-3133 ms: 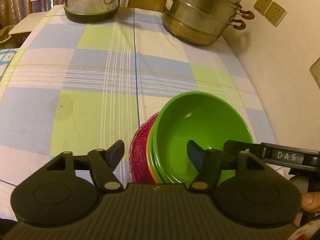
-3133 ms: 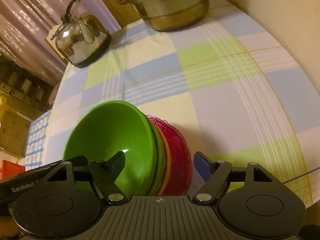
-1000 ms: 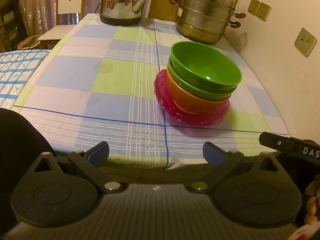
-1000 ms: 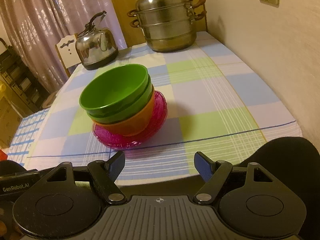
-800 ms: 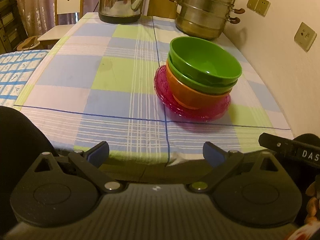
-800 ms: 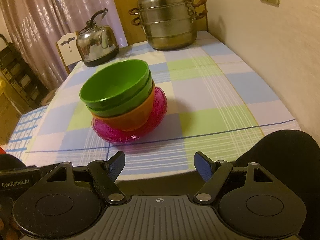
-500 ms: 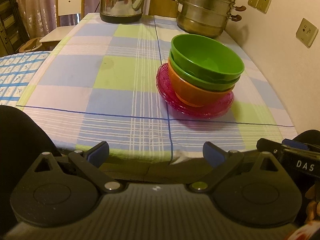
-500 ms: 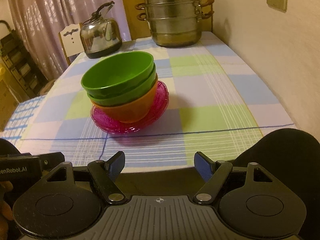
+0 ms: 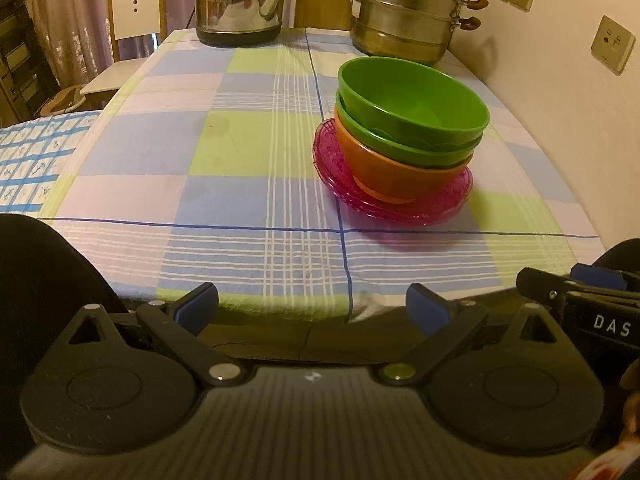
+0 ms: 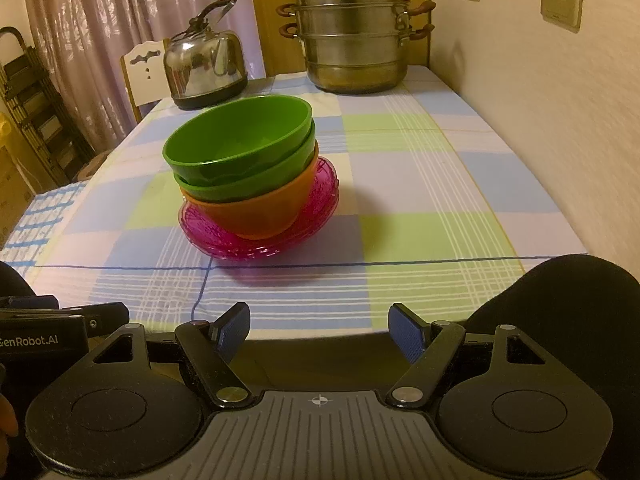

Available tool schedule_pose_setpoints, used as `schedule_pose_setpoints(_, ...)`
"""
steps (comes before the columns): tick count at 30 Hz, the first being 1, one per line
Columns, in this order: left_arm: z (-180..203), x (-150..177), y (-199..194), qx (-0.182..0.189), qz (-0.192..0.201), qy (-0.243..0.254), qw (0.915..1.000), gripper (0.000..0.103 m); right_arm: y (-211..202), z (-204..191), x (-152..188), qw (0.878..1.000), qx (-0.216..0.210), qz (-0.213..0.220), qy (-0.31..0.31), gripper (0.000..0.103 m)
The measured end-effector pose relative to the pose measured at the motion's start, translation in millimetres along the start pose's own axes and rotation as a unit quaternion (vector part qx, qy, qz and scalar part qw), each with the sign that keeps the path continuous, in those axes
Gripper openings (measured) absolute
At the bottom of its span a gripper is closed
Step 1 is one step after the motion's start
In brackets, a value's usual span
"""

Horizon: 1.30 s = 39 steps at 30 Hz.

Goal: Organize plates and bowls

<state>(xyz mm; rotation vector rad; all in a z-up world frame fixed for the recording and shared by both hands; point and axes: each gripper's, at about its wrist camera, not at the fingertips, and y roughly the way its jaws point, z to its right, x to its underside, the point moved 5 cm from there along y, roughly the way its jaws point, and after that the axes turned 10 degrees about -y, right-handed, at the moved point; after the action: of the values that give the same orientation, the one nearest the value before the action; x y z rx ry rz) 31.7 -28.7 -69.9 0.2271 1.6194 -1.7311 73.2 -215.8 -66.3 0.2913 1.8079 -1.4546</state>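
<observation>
Two green bowls (image 9: 412, 100) are nested in an orange bowl (image 9: 396, 174), which stands on stacked pink plates (image 9: 440, 204) on the checked tablecloth (image 9: 224, 184). The stack also shows in the right wrist view: green bowls (image 10: 240, 144), orange bowl (image 10: 260, 212), pink plates (image 10: 224, 248). My left gripper (image 9: 312, 308) is open and empty, held back off the table's near edge. My right gripper (image 10: 320, 330) is open and empty, also off the near edge. Each gripper is well short of the stack.
A steel kettle (image 9: 238, 4) and a tiered steel steamer pot (image 9: 404, 12) stand at the table's far end. A white chair (image 9: 128, 20) is at the far left. The wall with sockets (image 9: 612, 44) runs along the right side.
Both grippers have pulled back from the stack and away from the table, jaws open. The bowls and plates stay stacked on the cloth.
</observation>
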Motion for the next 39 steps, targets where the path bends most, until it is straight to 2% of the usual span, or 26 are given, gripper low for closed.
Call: schedule_pose_setpoints(39, 2.0, 3.6, 3.7, 0.0, 0.004, 0.015, 0.9999, 0.1, 1.7, -0.2, 1.1, 1.0, 0.003, -0.001, -0.007, 0.076)
